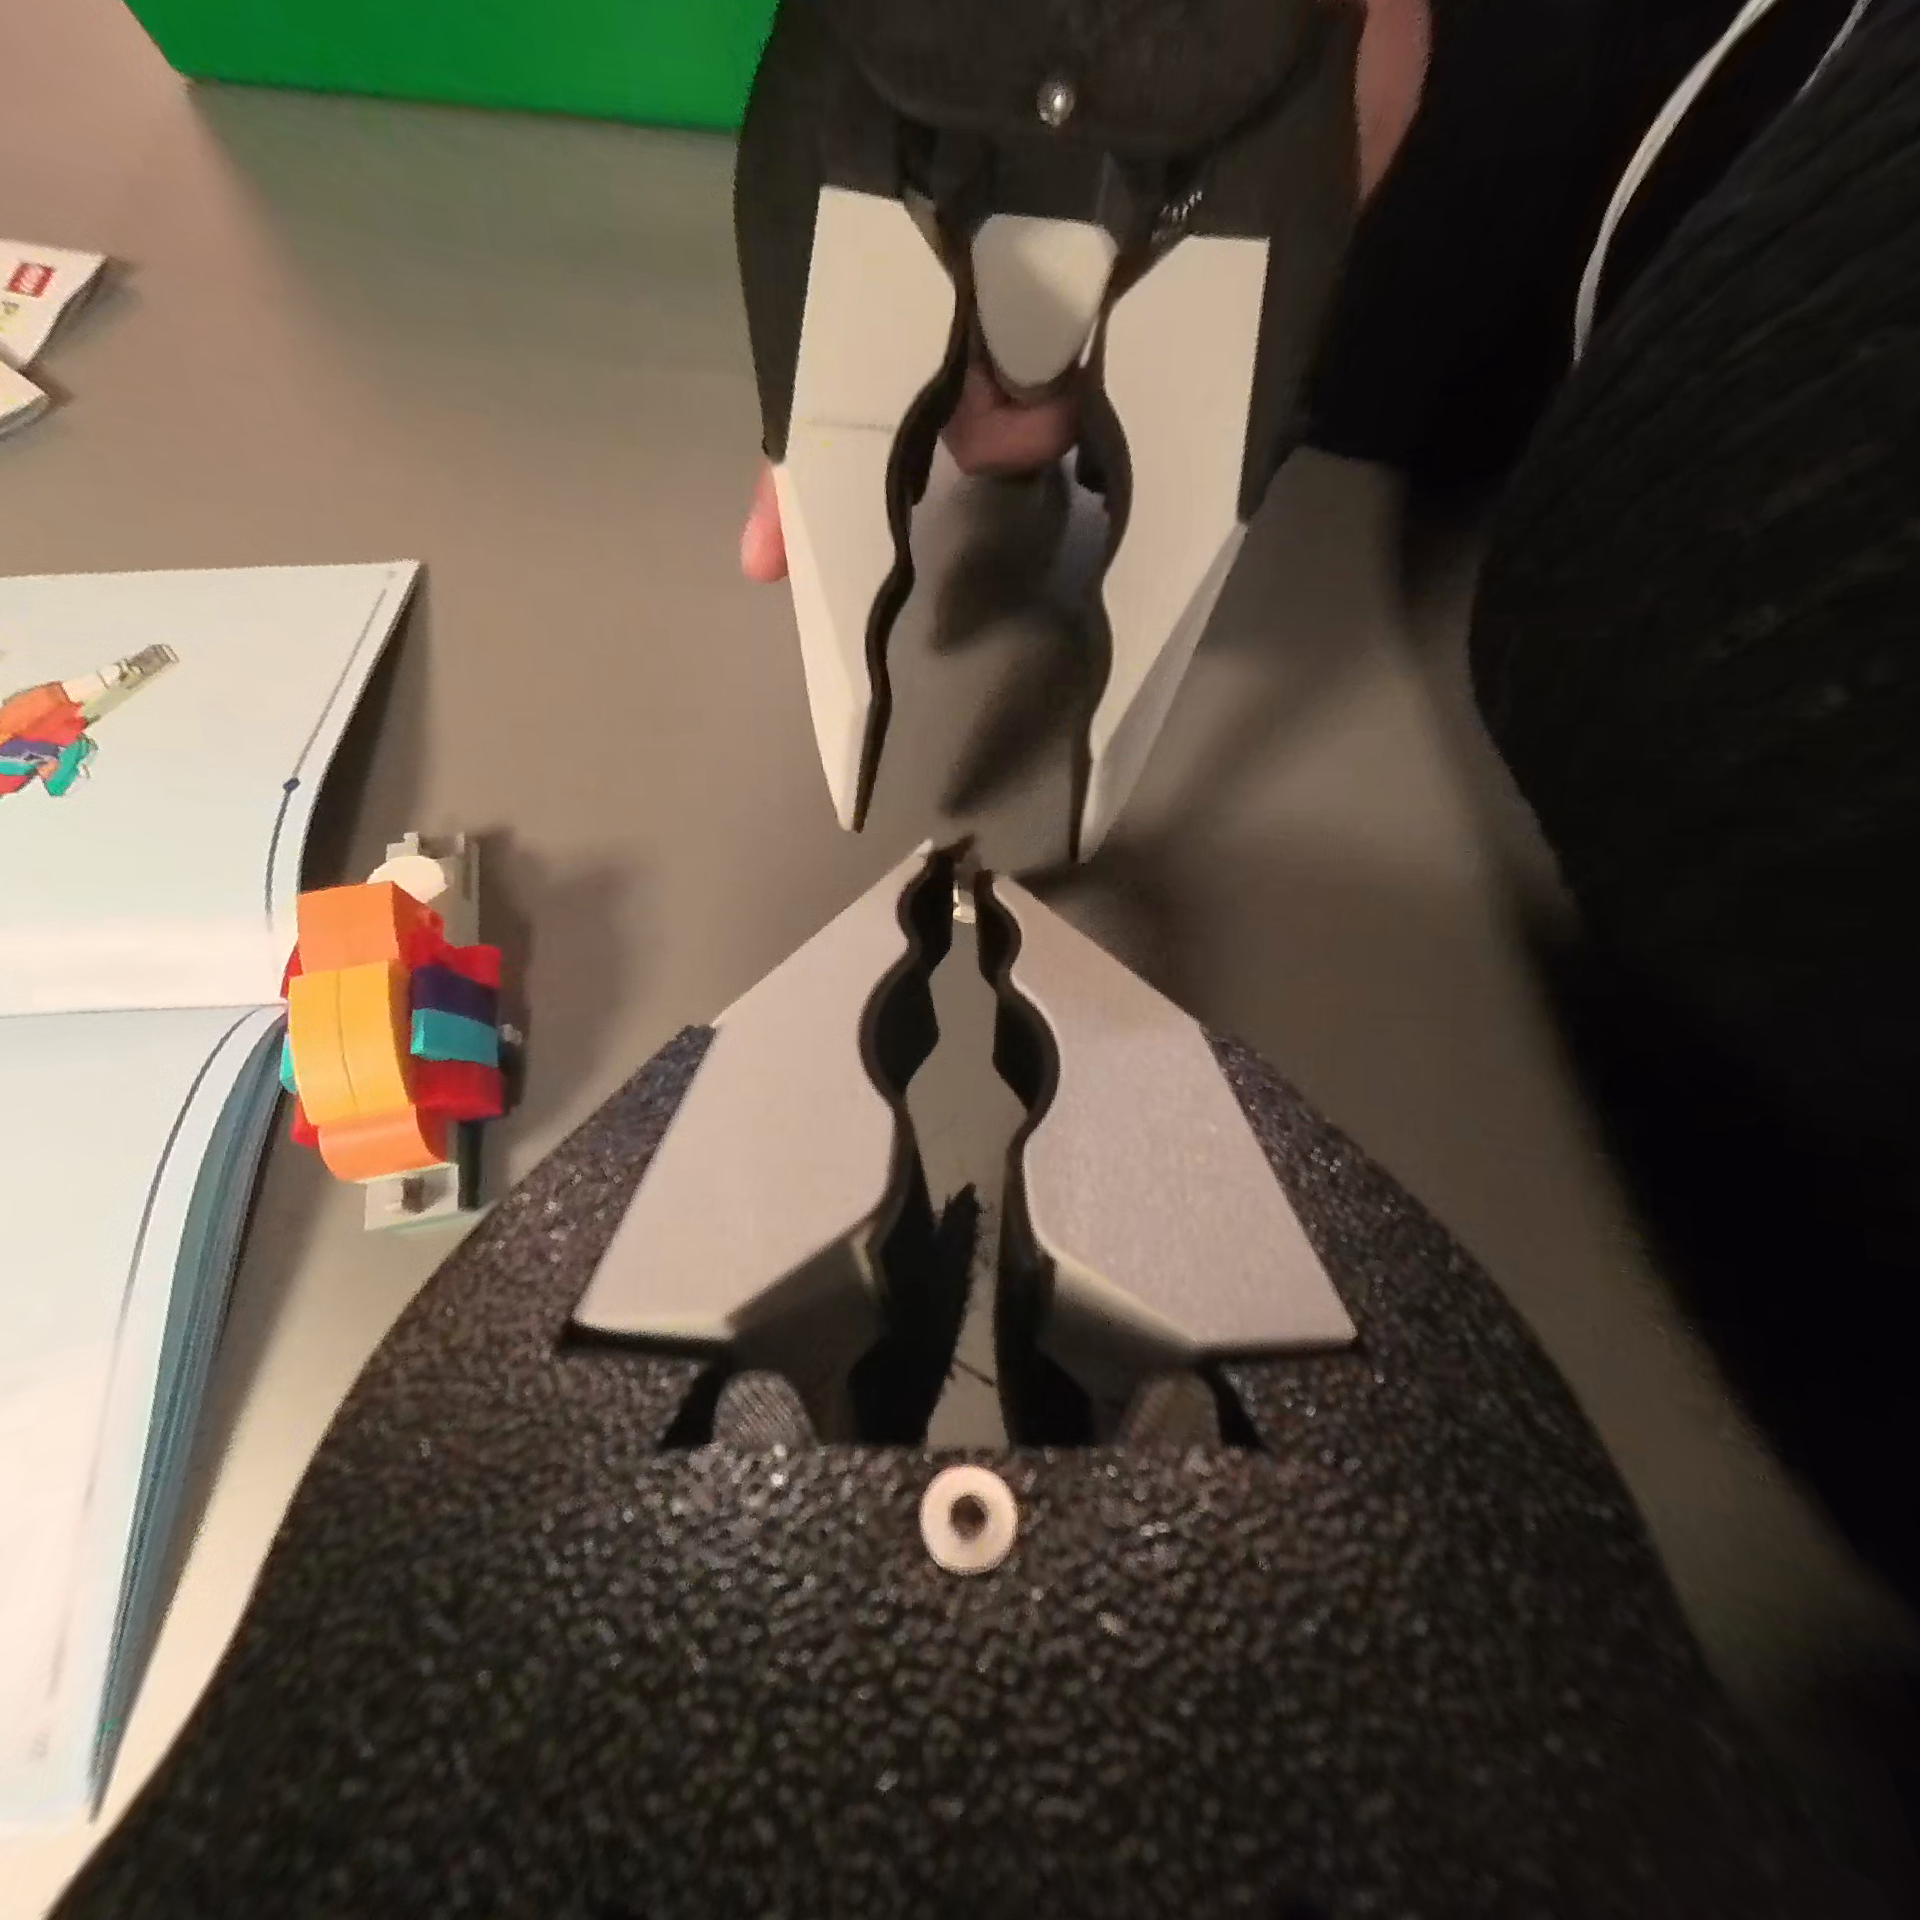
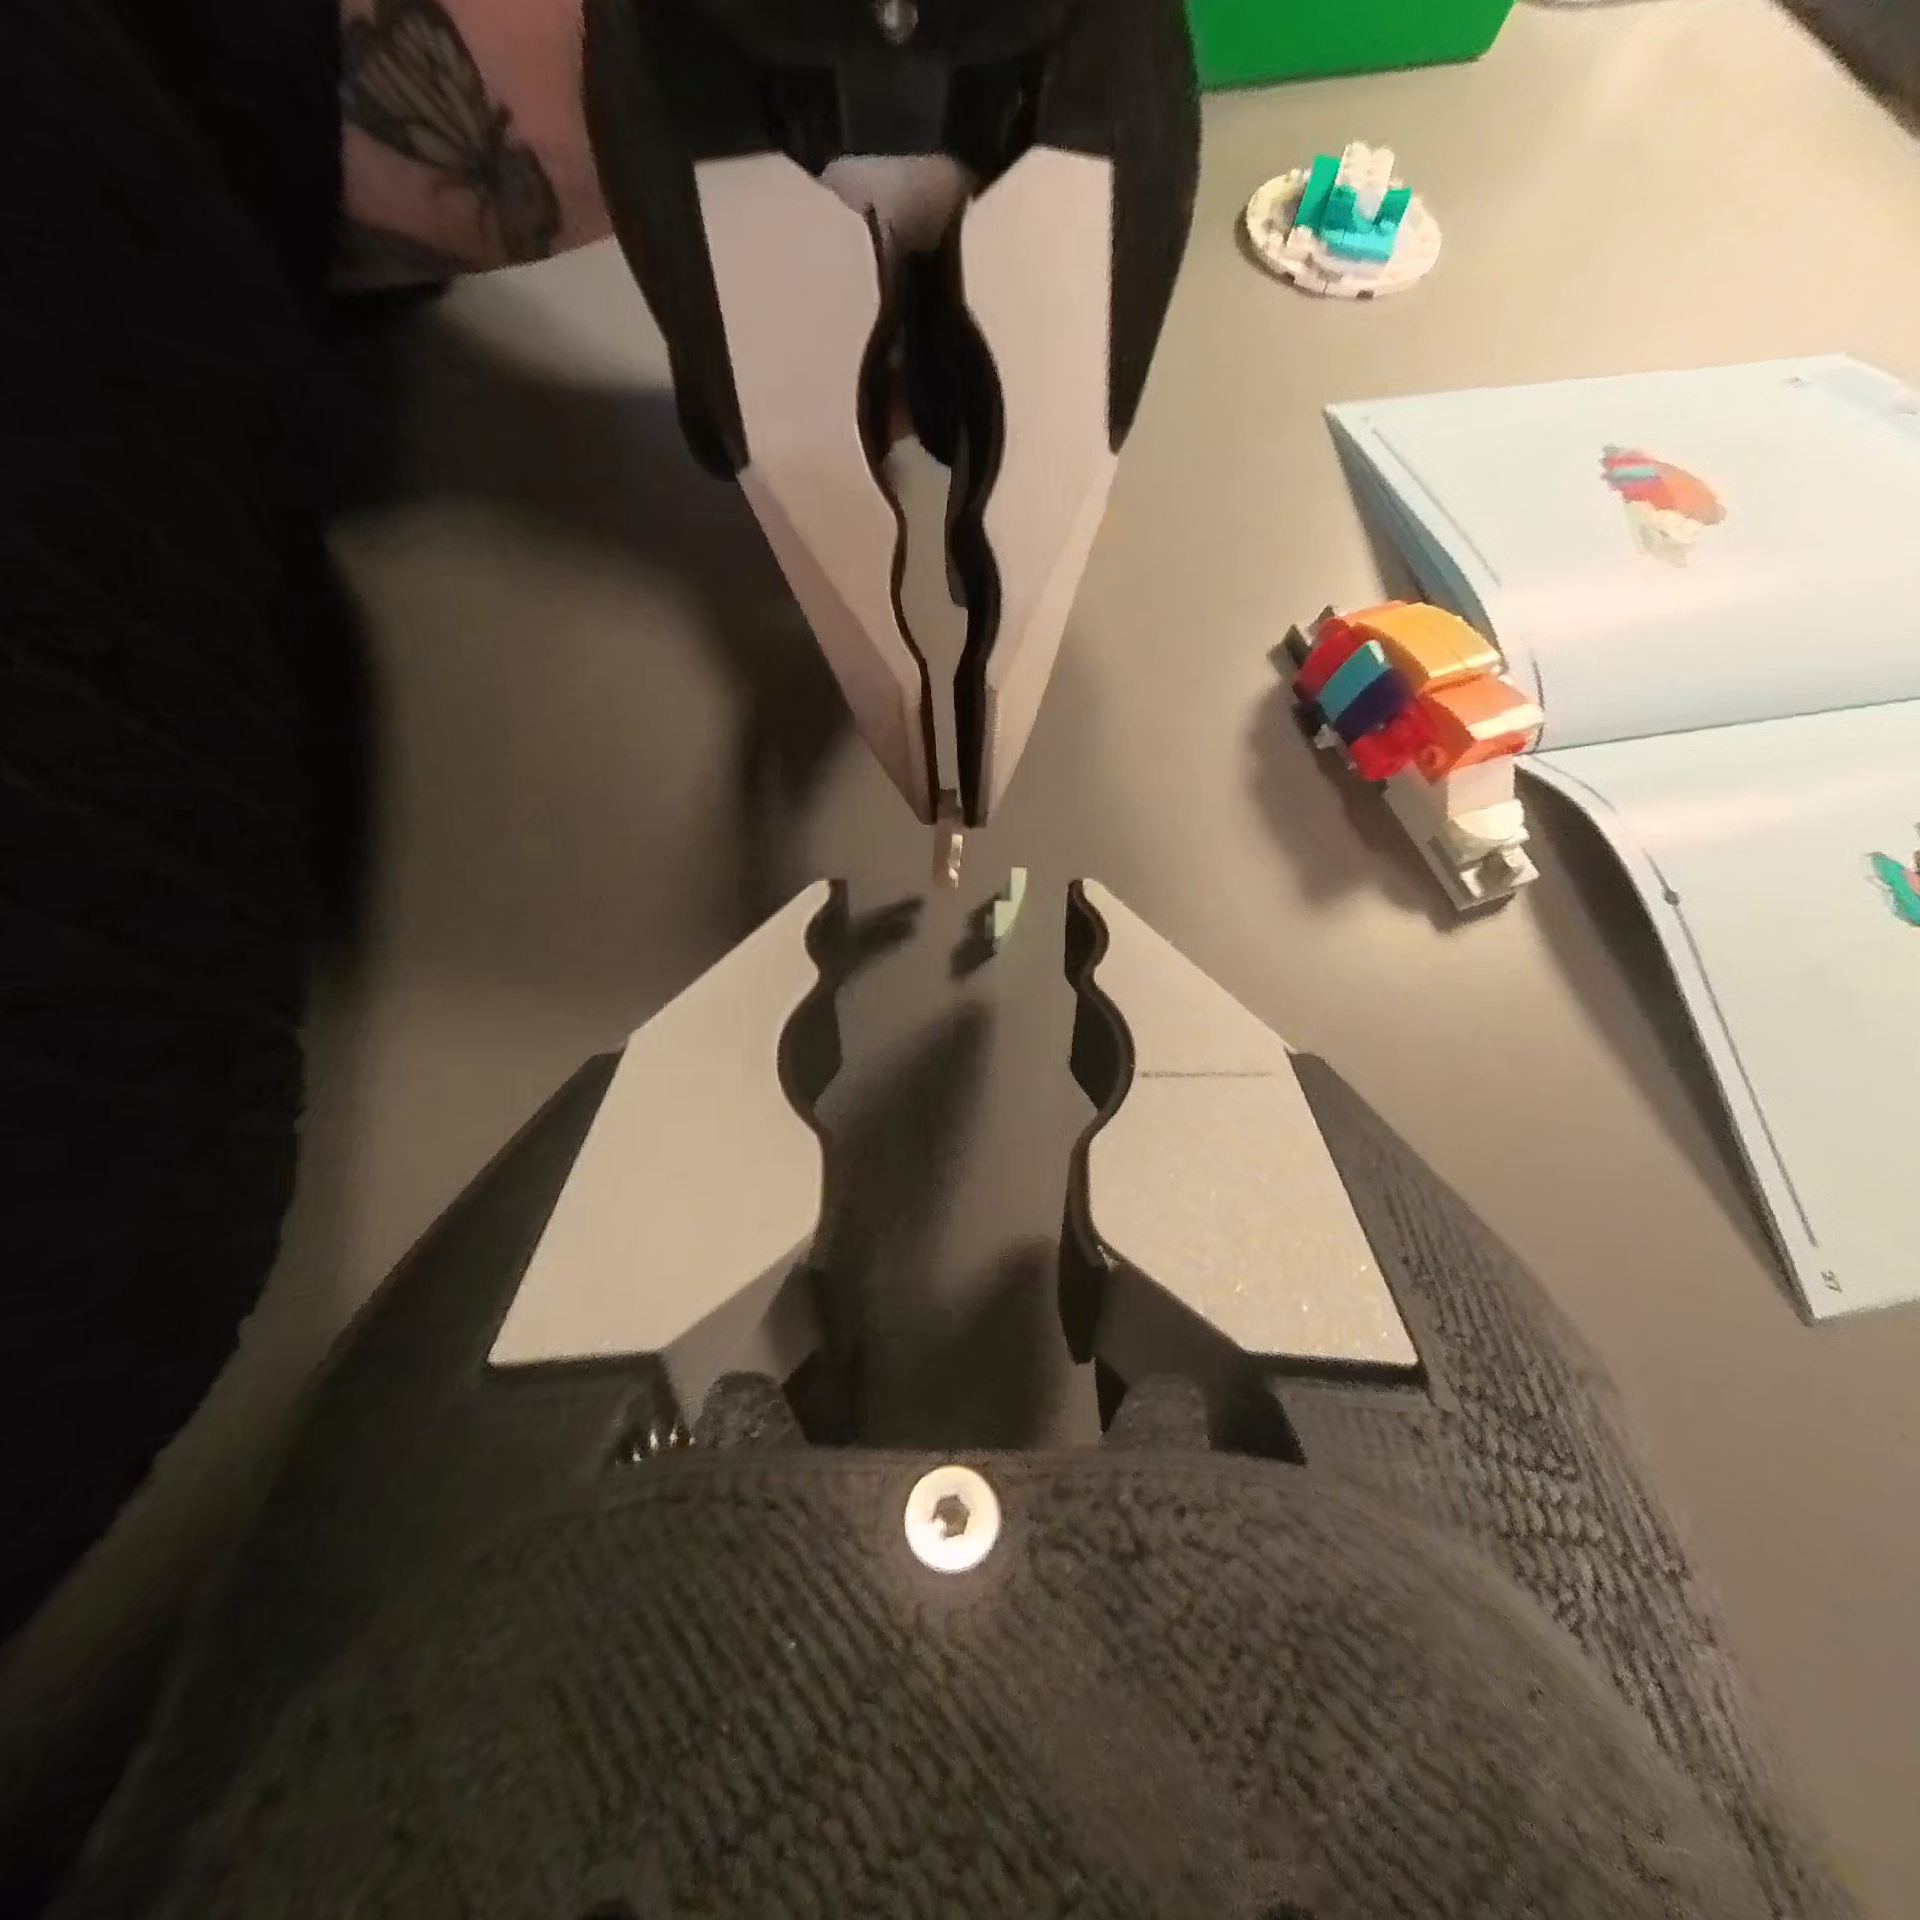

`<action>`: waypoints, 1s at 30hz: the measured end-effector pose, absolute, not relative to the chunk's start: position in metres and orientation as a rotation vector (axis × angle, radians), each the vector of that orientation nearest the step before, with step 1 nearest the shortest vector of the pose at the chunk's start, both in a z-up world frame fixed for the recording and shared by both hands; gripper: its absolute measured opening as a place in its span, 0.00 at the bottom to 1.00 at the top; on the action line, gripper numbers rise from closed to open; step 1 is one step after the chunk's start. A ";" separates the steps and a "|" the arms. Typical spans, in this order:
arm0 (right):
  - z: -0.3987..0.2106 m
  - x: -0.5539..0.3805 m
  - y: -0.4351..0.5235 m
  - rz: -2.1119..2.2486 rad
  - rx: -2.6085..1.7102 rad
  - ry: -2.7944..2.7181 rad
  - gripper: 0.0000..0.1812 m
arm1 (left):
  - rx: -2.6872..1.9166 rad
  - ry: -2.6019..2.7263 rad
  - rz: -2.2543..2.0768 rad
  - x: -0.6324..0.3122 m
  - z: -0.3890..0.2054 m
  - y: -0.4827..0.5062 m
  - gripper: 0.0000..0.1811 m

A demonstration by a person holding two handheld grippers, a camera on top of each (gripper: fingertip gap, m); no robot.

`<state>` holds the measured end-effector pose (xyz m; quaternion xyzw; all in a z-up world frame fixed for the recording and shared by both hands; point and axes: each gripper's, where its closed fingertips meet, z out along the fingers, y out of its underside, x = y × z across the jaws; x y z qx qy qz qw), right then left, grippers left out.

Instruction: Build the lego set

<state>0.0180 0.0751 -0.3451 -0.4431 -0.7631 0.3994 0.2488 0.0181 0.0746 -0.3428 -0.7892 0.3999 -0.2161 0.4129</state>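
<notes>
My left gripper (image 1: 956,873) is shut on a small grey lego piece (image 1: 961,906), held just above the table. In the right wrist view the left gripper (image 2: 948,805) comes in from the top with the grey piece (image 2: 948,836) sticking out of its tips. My right gripper (image 2: 954,894) is open and empty, tip to tip with the left one; in the left wrist view it (image 1: 966,836) hangs from the top. A small pale green piece (image 2: 1010,914) lies on the table between the right fingertips. The colourful lego model (image 1: 395,1039) (image 2: 1403,707) lies on its side beside the booklet.
The open instruction booklet (image 1: 156,831) (image 2: 1662,623) lies next to the model. A round white base with teal bricks (image 2: 1340,234) stands farther back. A green box (image 1: 468,52) (image 2: 1340,42) is at the table's far edge. Paper packets (image 1: 42,301) lie at the left. My two grippers' fingertips are within a few centimetres of each other.
</notes>
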 end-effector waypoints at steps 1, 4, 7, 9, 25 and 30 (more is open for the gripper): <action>-0.348 0.018 0.075 1.070 -1.217 -2.094 0.23 | -1.998 1.014 -0.535 0.017 -0.345 0.075 0.01; -0.354 0.017 0.075 1.044 -1.250 -2.126 0.23 | -2.014 1.027 -0.541 0.016 -0.348 0.074 0.01; -0.356 0.016 0.076 1.053 -1.285 -2.132 0.23 | -2.020 1.027 -0.542 0.016 -0.348 0.076 0.01; -0.357 0.015 0.076 1.059 -1.299 -2.134 0.22 | -2.022 1.028 -0.529 0.016 -0.348 0.078 0.01; -0.361 0.013 0.075 1.021 -1.305 -2.149 0.15 | -2.014 1.073 -0.457 0.020 -0.349 0.082 0.02; -0.361 0.011 0.076 1.016 -1.315 -2.139 0.13 | -2.014 1.065 -0.446 0.017 -0.348 0.082 0.02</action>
